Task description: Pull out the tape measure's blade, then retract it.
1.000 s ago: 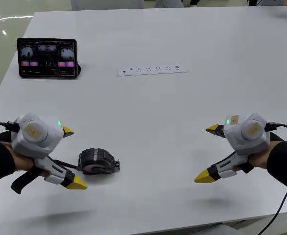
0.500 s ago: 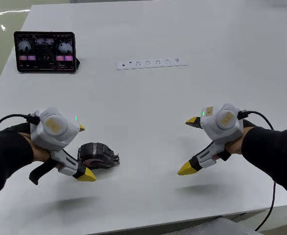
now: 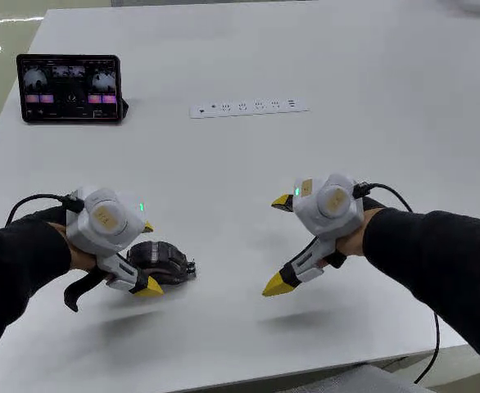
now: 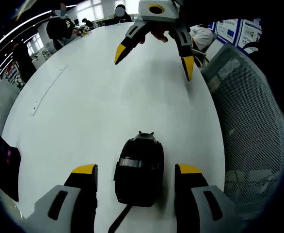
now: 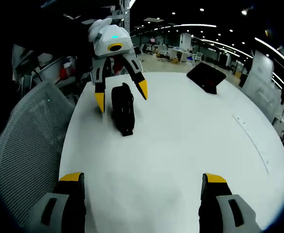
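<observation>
Lower left in the head view, the left gripper (image 3: 147, 257) spreads wide around the tape (image 3: 166, 263), jaws clear of it. Right gripper (image 3: 278, 243), lower centre, gapes wide, empty.

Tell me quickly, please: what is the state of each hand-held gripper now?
Left hand-held gripper: open, jaws on either side of the tape measure.
Right hand-held gripper: open, holding nothing.

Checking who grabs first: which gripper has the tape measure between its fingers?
The left gripper: its fingers straddle the tape measure; the right gripper hovers empty.
</observation>
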